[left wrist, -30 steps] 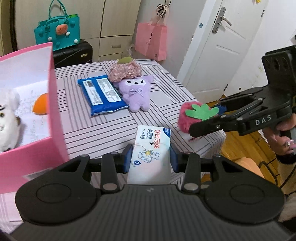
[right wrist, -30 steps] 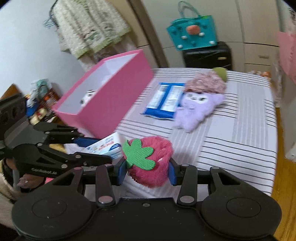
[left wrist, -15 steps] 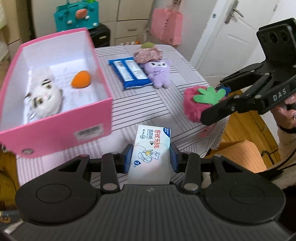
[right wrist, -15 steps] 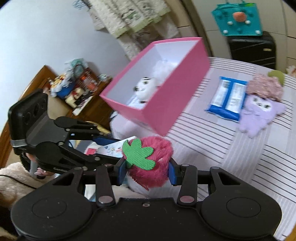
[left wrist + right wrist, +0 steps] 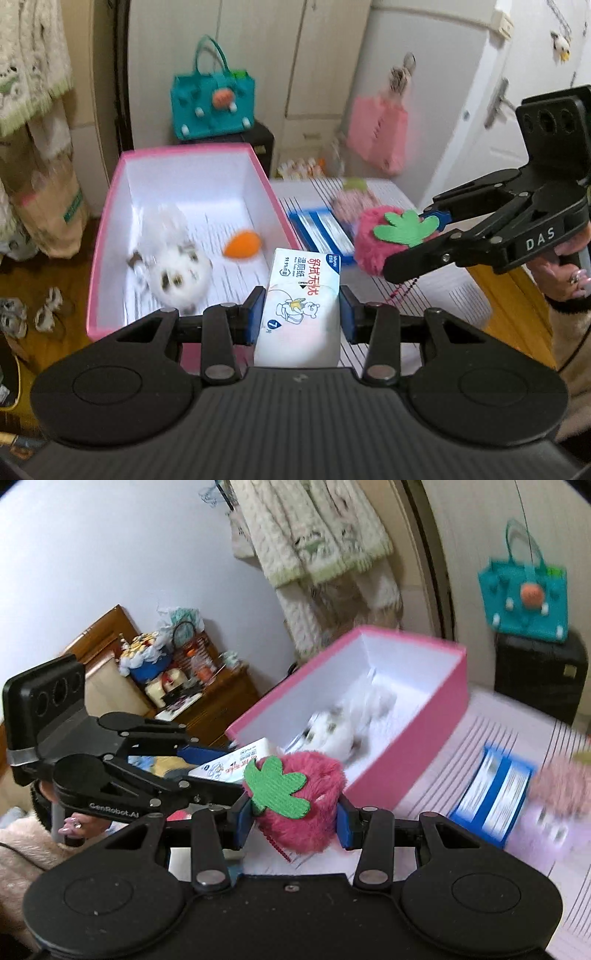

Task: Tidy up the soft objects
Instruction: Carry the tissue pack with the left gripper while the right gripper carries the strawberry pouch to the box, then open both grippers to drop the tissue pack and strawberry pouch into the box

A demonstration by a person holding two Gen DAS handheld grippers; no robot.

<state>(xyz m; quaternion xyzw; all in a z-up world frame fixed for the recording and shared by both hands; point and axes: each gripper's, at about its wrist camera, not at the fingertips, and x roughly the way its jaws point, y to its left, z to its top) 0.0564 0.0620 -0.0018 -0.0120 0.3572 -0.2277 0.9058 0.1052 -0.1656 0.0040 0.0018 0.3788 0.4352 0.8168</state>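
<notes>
My left gripper (image 5: 302,312) is shut on a white wet-wipe pack (image 5: 301,295) and holds it over the near right corner of the open pink box (image 5: 101,236). My right gripper (image 5: 293,814) is shut on a pink plush strawberry (image 5: 301,805) just right of that corner; it also shows in the left wrist view (image 5: 384,240). Inside the box lie a white plush cat (image 5: 173,266) and an orange sponge (image 5: 242,248). A blue wipe pack (image 5: 491,797) and a purple plush (image 5: 550,823) lie on the striped table.
The striped table (image 5: 458,291) ends at the right above a wooden floor. A teal bag (image 5: 212,96) on a black case stands behind the box. A wooden cabinet (image 5: 207,705) with clutter stands left of the table.
Both grippers have swung left and up toward the pink box with their loads. The box now fills the middle of both views, and its inside is open to view.
</notes>
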